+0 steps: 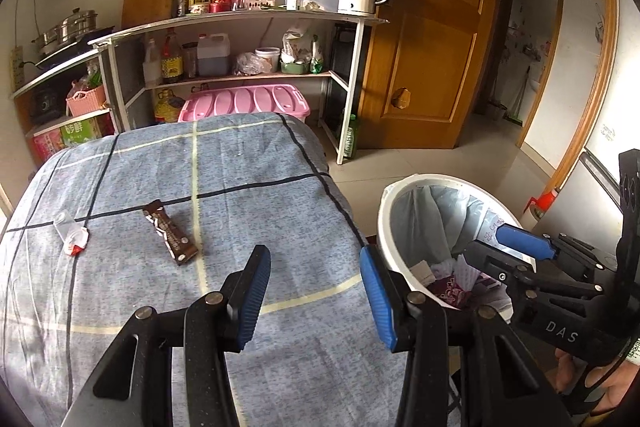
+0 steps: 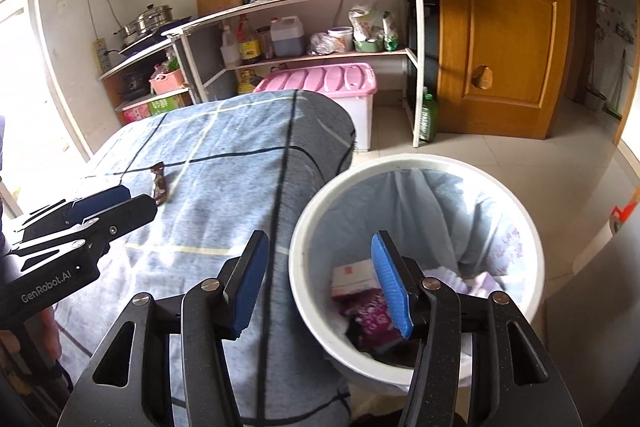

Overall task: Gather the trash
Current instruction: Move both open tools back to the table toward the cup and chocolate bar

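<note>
Jaws on both tools stand spread with nothing between them: the left gripper [image 1: 316, 291] hangs over the cloth-covered table [image 1: 168, 307] just beside the white bin [image 1: 390, 195], the right gripper [image 2: 320, 283] at the bin's rim. Packets already lie inside the bin. Well away from the bin, on the table, a brown wrapper [image 1: 170, 235] and a crumpled white scrap [image 1: 71, 235] remain to collect.

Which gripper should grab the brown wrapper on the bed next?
Probably the left hand-held gripper. It is open, empty and over the blanket, facing the brown wrapper. The right hand-held gripper, also open and empty, sits at the trash bin, farther away.
</note>
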{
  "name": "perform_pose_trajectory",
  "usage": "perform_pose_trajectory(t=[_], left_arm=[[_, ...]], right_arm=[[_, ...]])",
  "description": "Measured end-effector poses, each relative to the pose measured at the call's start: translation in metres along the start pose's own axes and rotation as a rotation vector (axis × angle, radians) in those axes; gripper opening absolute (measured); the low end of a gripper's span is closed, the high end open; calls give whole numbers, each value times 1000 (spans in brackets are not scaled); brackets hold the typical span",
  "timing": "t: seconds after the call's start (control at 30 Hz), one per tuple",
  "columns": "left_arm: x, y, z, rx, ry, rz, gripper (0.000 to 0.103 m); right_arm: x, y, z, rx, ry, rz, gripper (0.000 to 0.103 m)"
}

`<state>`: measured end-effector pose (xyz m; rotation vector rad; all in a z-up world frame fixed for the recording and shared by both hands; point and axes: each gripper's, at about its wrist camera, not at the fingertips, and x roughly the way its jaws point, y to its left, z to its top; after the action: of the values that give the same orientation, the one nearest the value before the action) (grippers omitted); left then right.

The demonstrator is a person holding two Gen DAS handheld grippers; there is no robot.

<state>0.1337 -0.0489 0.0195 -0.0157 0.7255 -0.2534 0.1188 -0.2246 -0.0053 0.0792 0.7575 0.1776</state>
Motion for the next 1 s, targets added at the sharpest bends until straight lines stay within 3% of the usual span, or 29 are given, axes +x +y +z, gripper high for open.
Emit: perform_pose_trajectory(t=[1.0], left_arm=[[-24,191,-12,-217,-6,208,52]], right_arm=[[83,154,39,-217,62,181,55]])
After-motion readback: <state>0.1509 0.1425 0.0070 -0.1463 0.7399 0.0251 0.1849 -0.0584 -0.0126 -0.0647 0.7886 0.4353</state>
